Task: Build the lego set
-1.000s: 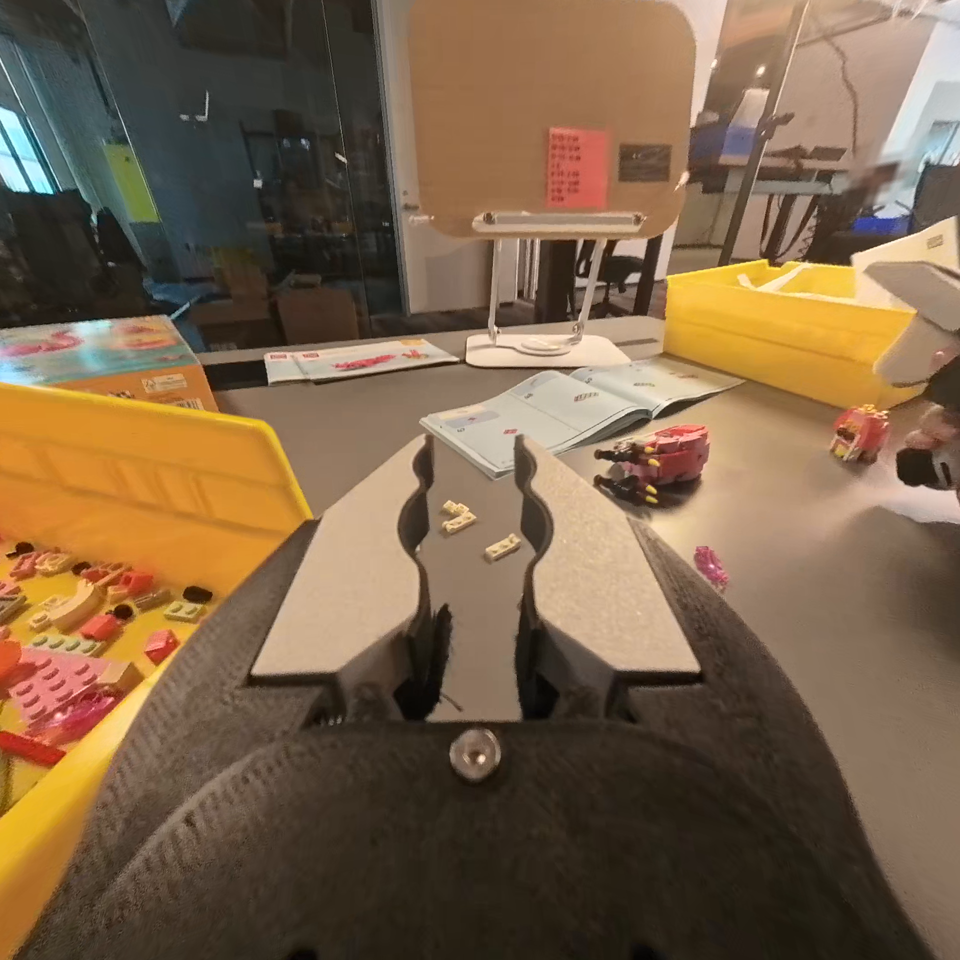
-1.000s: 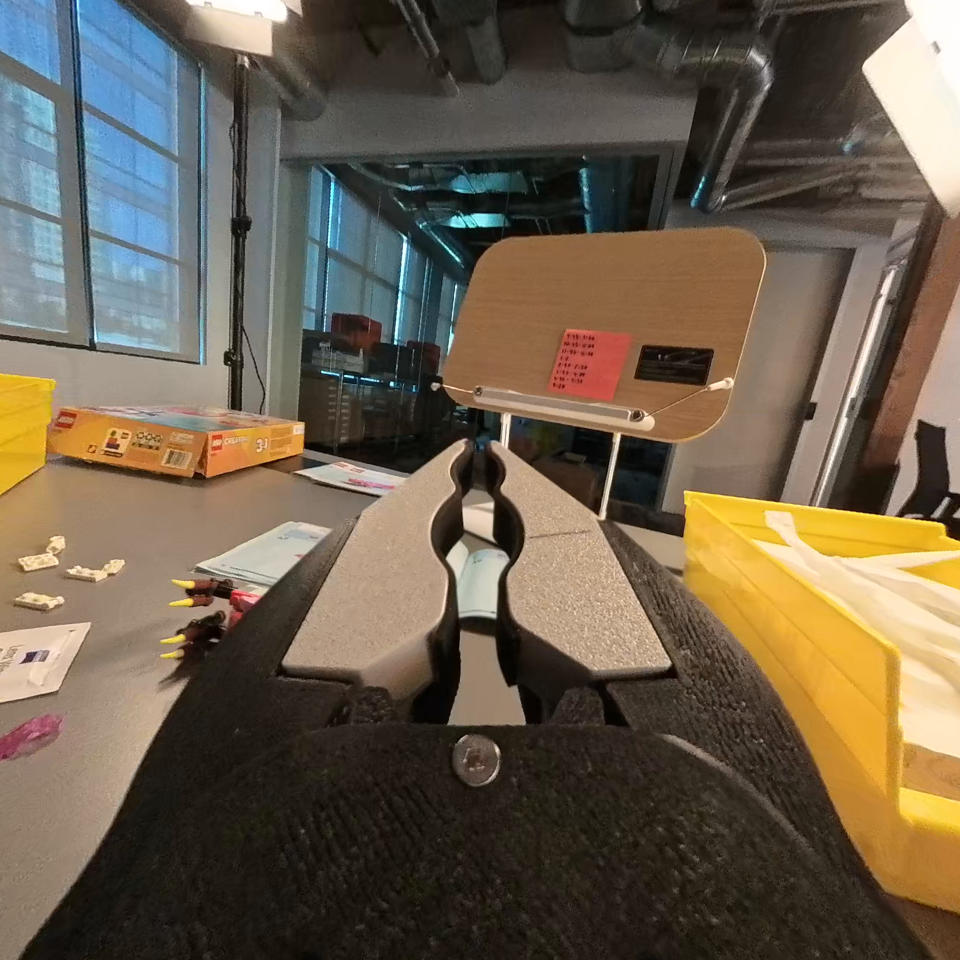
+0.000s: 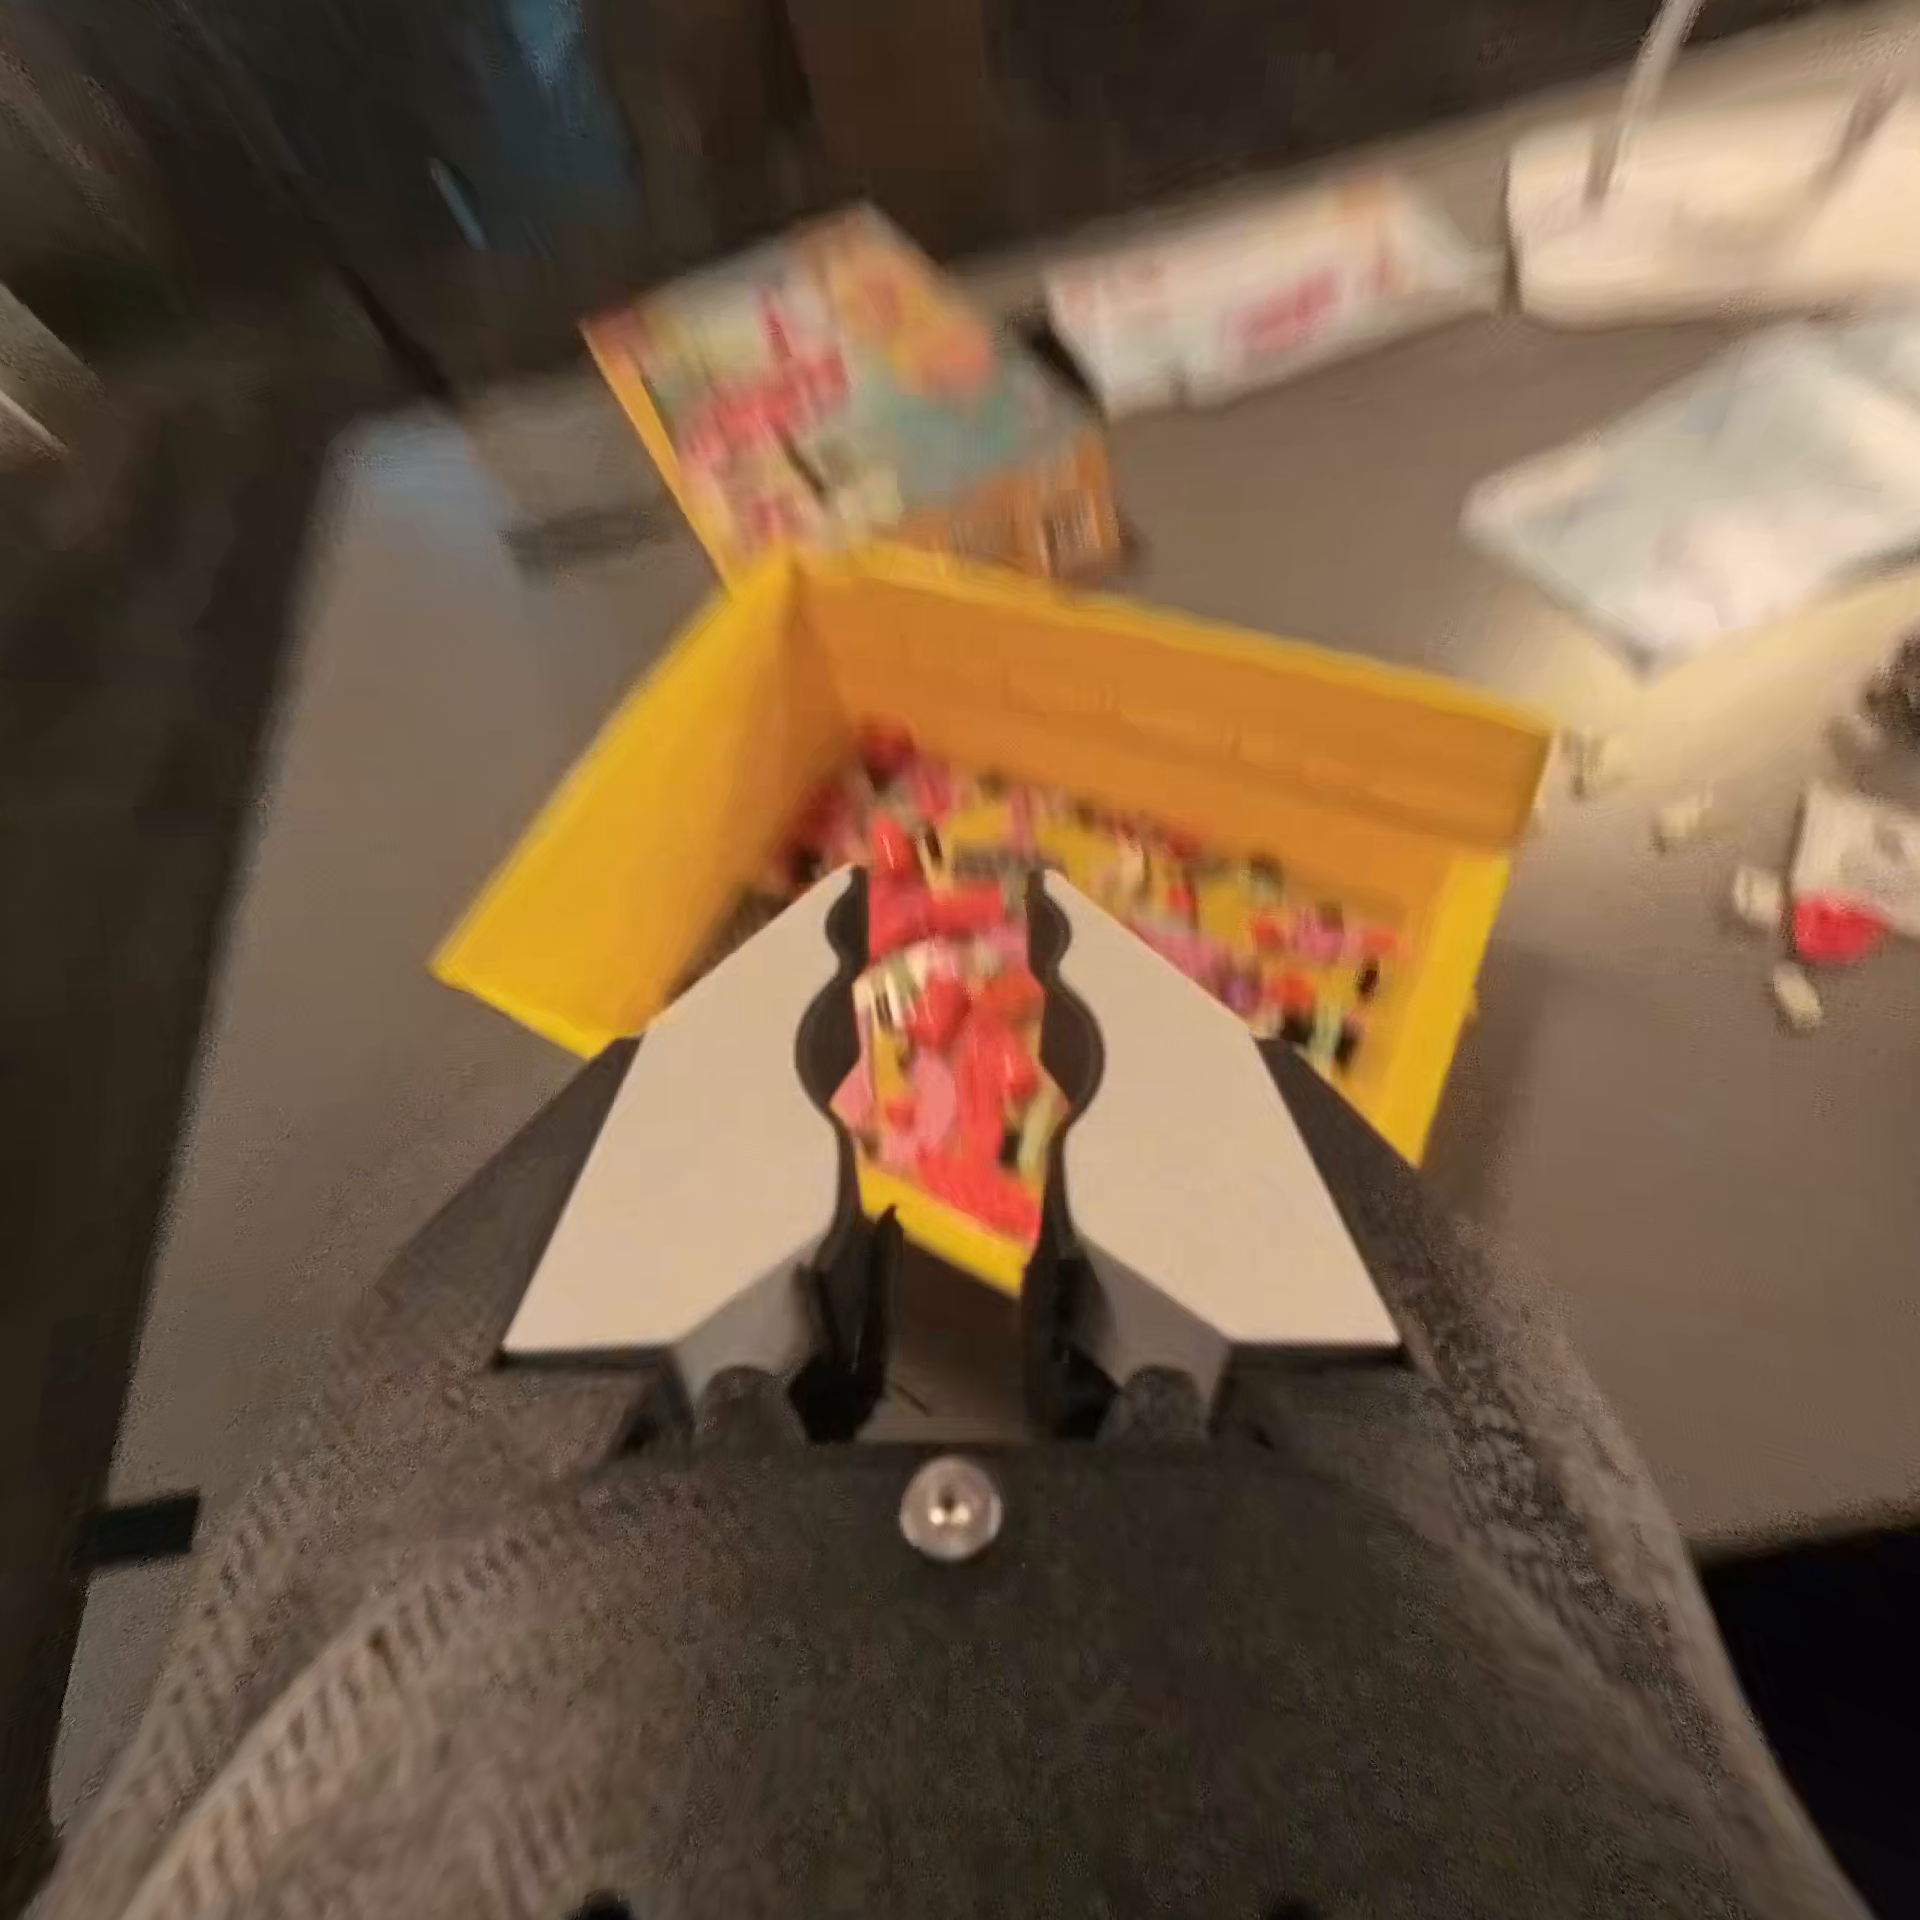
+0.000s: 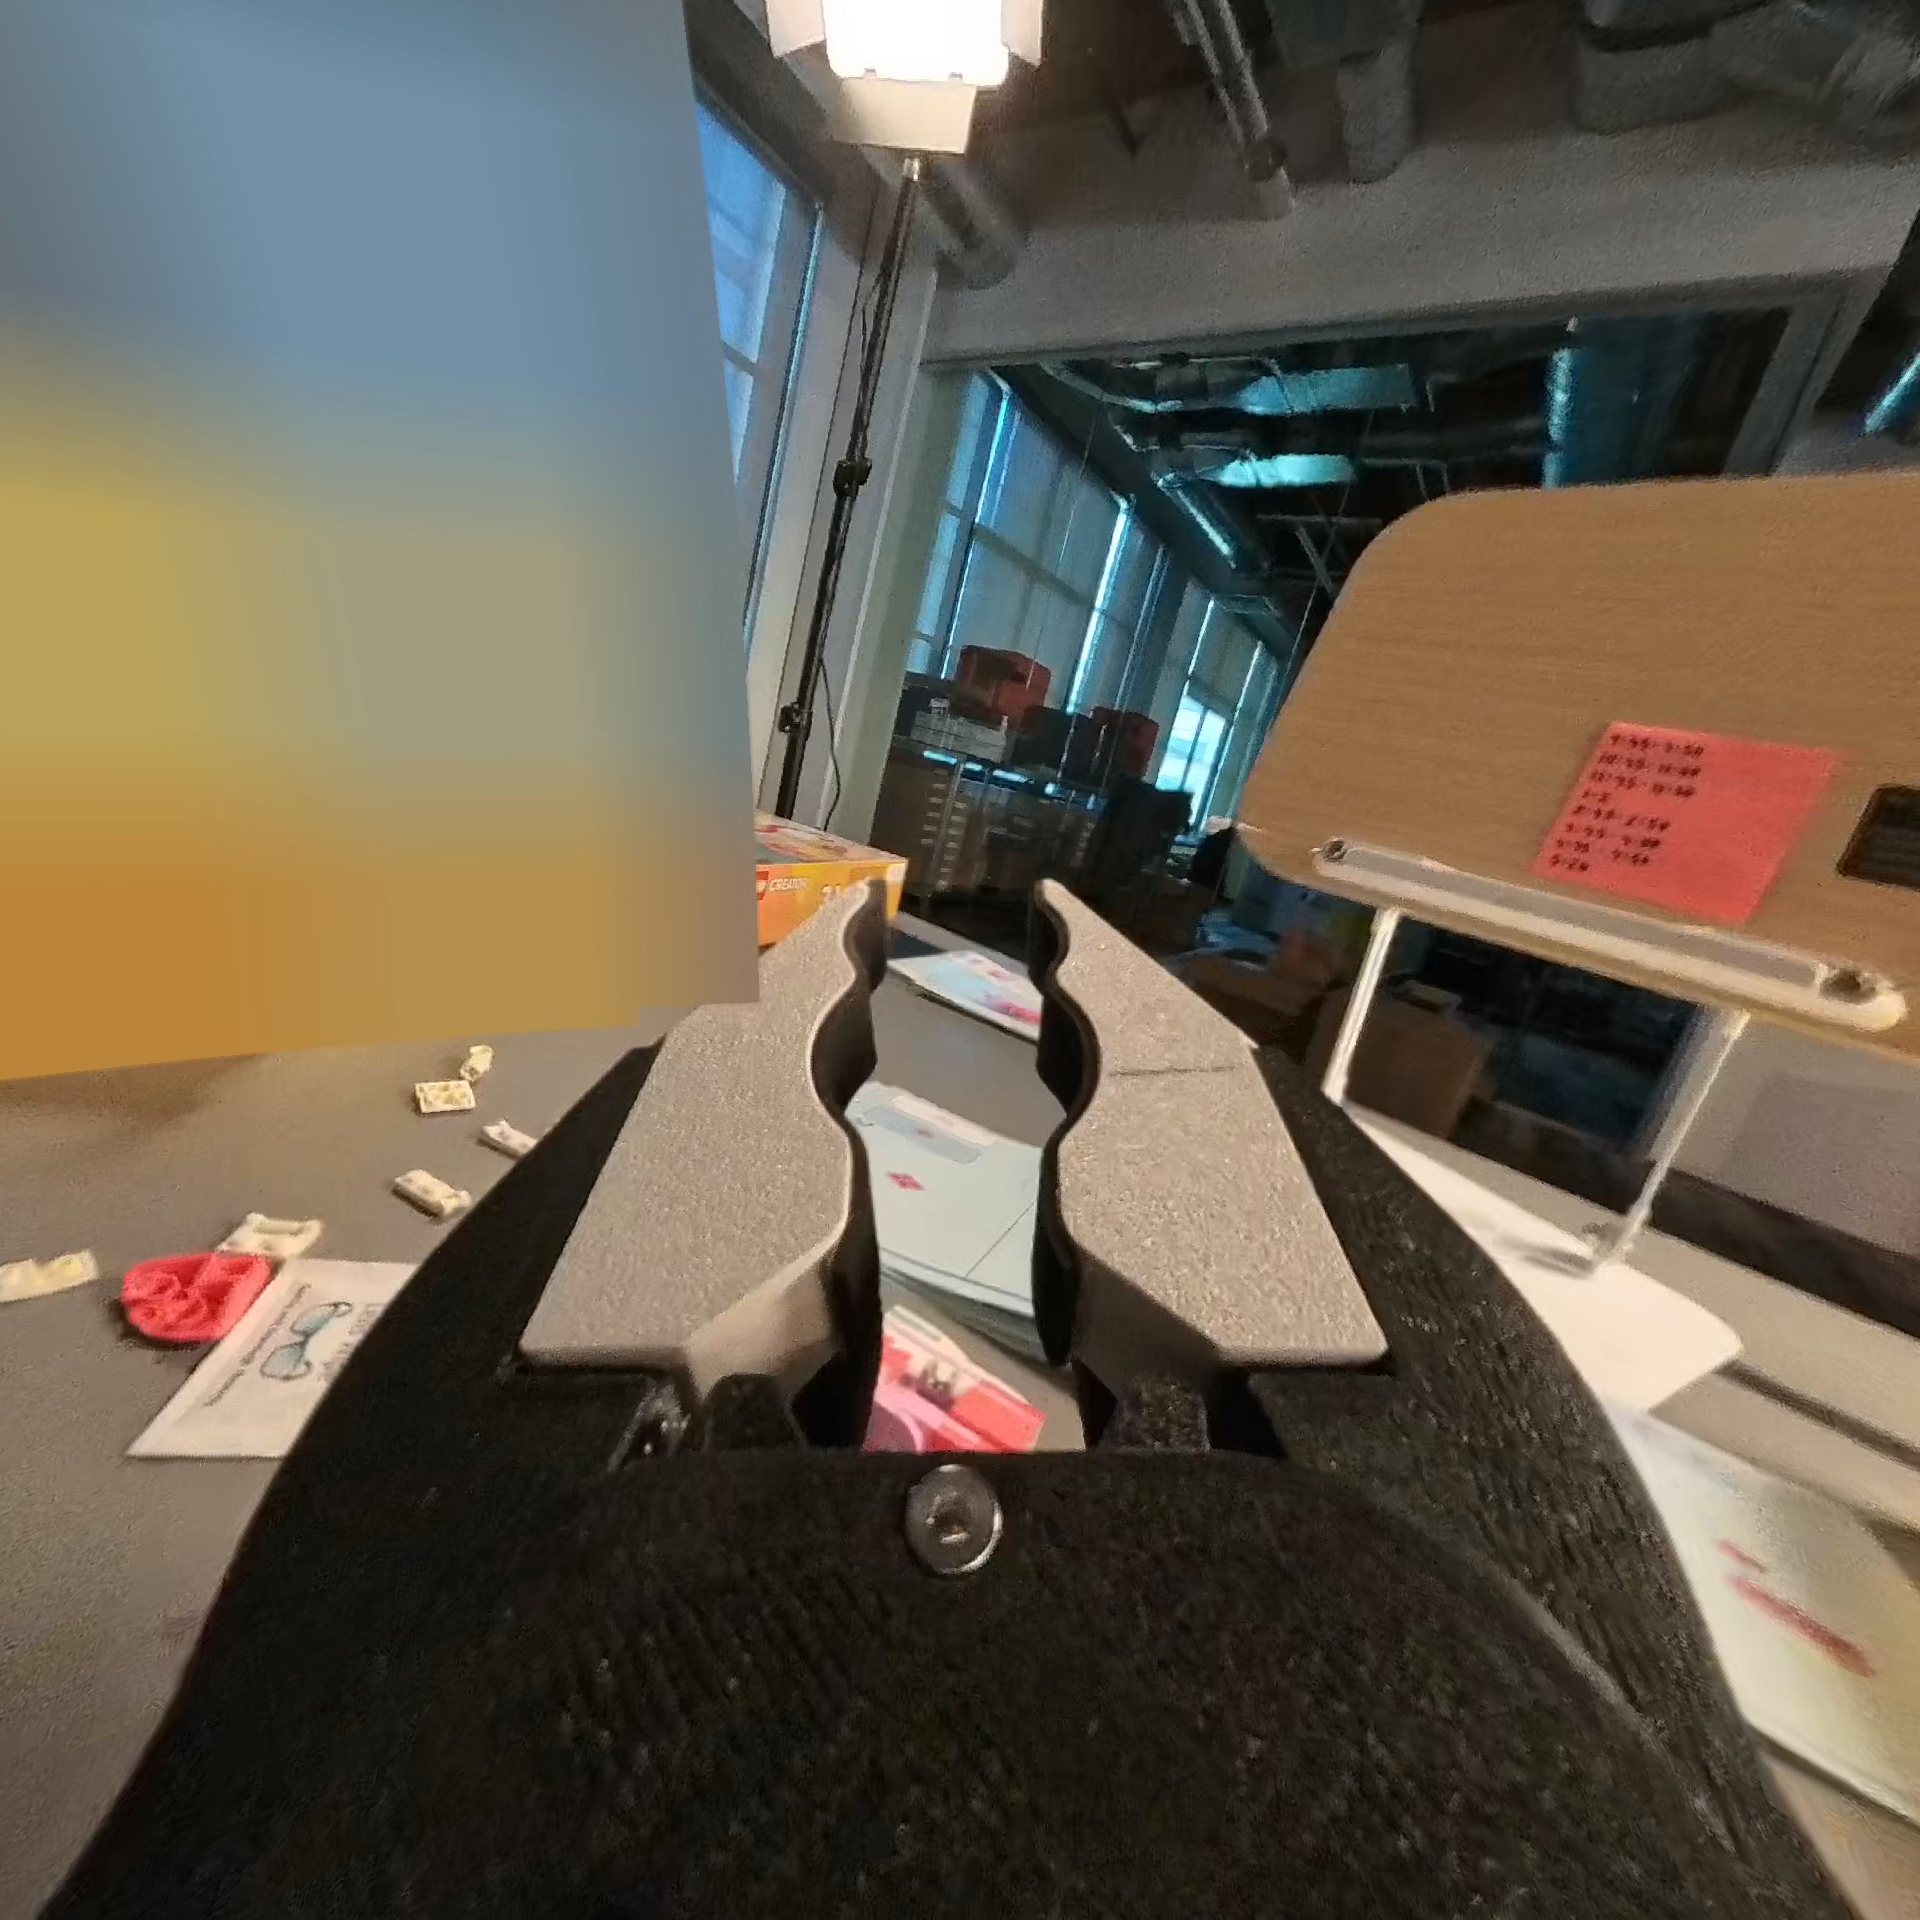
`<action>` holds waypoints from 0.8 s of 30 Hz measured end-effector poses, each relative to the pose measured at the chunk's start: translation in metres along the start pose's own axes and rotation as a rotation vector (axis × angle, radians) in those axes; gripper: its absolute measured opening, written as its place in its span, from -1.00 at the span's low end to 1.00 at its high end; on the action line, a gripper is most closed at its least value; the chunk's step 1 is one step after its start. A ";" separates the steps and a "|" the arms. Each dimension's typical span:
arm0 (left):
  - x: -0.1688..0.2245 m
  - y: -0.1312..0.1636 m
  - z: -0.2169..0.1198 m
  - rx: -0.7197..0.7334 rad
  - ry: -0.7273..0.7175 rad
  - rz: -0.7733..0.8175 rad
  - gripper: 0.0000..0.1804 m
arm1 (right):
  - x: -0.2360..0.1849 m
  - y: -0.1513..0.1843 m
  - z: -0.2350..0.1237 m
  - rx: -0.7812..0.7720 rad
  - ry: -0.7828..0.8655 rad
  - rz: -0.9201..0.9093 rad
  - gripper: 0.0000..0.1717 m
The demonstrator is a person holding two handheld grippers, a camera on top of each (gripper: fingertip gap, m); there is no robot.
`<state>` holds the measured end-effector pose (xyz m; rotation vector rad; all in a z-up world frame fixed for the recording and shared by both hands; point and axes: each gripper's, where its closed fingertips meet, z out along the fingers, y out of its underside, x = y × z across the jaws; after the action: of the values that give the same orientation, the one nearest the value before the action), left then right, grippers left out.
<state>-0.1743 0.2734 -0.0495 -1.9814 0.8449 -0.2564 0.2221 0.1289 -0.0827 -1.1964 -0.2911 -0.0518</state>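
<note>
My left gripper (image 3: 951,883) is open and empty. It hangs above a yellow bin (image 3: 644,862) filled with red, pink and other coloured toy bricks (image 3: 966,1029); the view is blurred by motion. My right gripper (image 4: 956,899) is open and empty, held above the grey table (image 4: 125,1475) over an open pale-blue booklet (image 4: 935,1195). Several small cream bricks (image 4: 445,1094) and a red piece (image 4: 192,1294) lie to its left beside a white packet (image 4: 270,1361).
A wooden-backed stand (image 4: 1558,748) with a red note rises at the right. A colourful toy box (image 3: 831,405) lies behind the yellow bin, also in the right wrist view (image 4: 821,883). Booklets (image 3: 1247,301) lie farther back. A lamp on a pole (image 4: 894,83) stands behind the table. The left gripper is farther from the white packet (image 4: 270,1361), some 35 centimeters, than the right, some 15 centimeters.
My left gripper has swung left and tilted down over the yellow bin. My right gripper has opened from shut and turned left, over the booklet.
</note>
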 end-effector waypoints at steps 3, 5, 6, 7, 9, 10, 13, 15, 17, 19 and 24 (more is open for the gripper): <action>-0.002 0.037 0.031 -0.306 0.154 -0.032 -0.71 | 0.000 0.007 0.007 -0.030 -0.001 0.048 -0.73; 0.001 0.049 0.048 -0.397 0.215 -0.043 -0.72 | -0.001 0.009 0.010 -0.031 -0.004 0.055 -0.73; 0.005 0.054 0.054 -0.443 0.245 -0.053 -0.72 | -0.002 0.009 0.012 -0.032 -0.006 0.051 -0.74; 0.009 0.059 0.059 -0.484 0.267 -0.052 -0.72 | -0.003 0.010 0.012 -0.036 -0.008 0.043 -0.75; 0.009 0.066 0.067 -0.562 0.254 -0.010 -0.71 | -0.004 0.011 0.013 -0.044 -0.006 0.023 -0.76; 0.004 0.067 0.071 -0.589 0.215 0.025 -0.71 | -0.005 0.011 0.013 -0.045 -0.005 0.016 -0.77; -0.029 0.064 0.082 -0.662 0.061 0.115 -0.74 | -0.005 0.012 0.013 -0.050 -0.006 0.012 -0.78; -0.040 0.075 0.086 -0.786 0.061 0.099 -0.77 | -0.005 0.013 0.014 -0.058 -0.005 0.013 -0.78; -0.048 0.093 0.088 -0.939 0.077 0.069 -0.76 | -0.005 0.015 0.014 -0.065 -0.006 0.013 -0.78; -0.061 0.109 0.090 -1.072 0.041 0.088 -0.77 | -0.006 0.016 0.015 -0.070 -0.011 0.011 -0.78; -0.072 0.124 0.094 -1.247 0.002 0.126 -0.81 | -0.010 0.018 0.016 -0.081 -0.031 0.004 -0.79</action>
<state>-0.2387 0.3444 -0.1916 -3.0163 1.2908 0.4765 0.2125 0.1487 -0.0961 -1.2795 -0.3162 -0.0426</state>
